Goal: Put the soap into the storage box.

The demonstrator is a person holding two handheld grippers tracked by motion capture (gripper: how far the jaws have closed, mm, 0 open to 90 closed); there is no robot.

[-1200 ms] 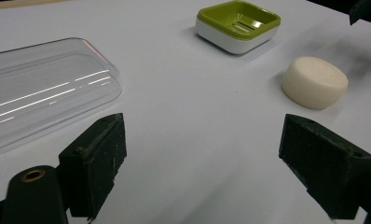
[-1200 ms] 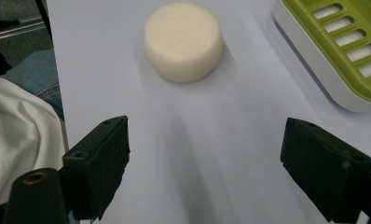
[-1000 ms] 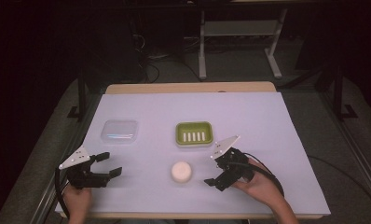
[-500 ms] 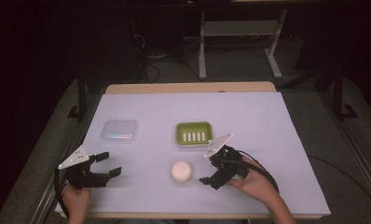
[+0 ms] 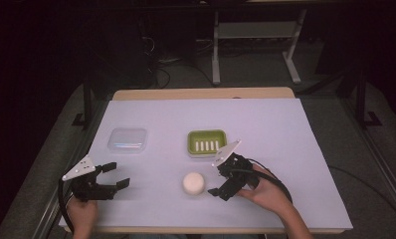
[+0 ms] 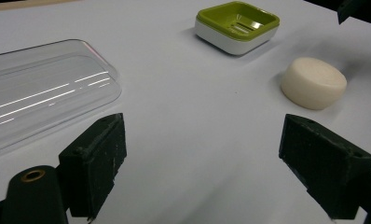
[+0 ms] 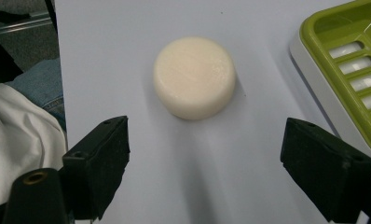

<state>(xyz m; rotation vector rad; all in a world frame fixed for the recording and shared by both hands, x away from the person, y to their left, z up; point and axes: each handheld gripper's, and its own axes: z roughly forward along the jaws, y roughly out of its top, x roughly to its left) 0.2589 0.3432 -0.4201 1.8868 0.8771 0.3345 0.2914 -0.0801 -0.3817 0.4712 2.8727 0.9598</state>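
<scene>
A round cream soap bar (image 5: pixel 193 183) lies on the white table cover near the front. Behind it sits a green soap dish (image 5: pixel 207 143) with a slotted floor. My right gripper (image 5: pixel 217 182) is open just right of the soap, jaws facing it. In the right gripper view the soap (image 7: pixel 194 77) lies a little ahead of the open gripper (image 7: pixel 204 168), with the dish (image 7: pixel 351 60) at the right. My left gripper (image 5: pixel 116 175) is open at the front left with nothing between its fingers. Its view shows the gripper (image 6: pixel 209 163), the soap (image 6: pixel 314 83) and the dish (image 6: pixel 237 25).
A clear plastic lid (image 5: pixel 128 140) lies left of the dish, also seen close by as the lid (image 6: pixel 44 93) in the left gripper view. The table's front edge (image 5: pixel 206 230) is near both hands. A person's white garment (image 7: pixel 16 140) shows beyond the edge.
My right gripper has moved left toward the soap, its open jaws now close beside it. The left gripper has stayed in place.
</scene>
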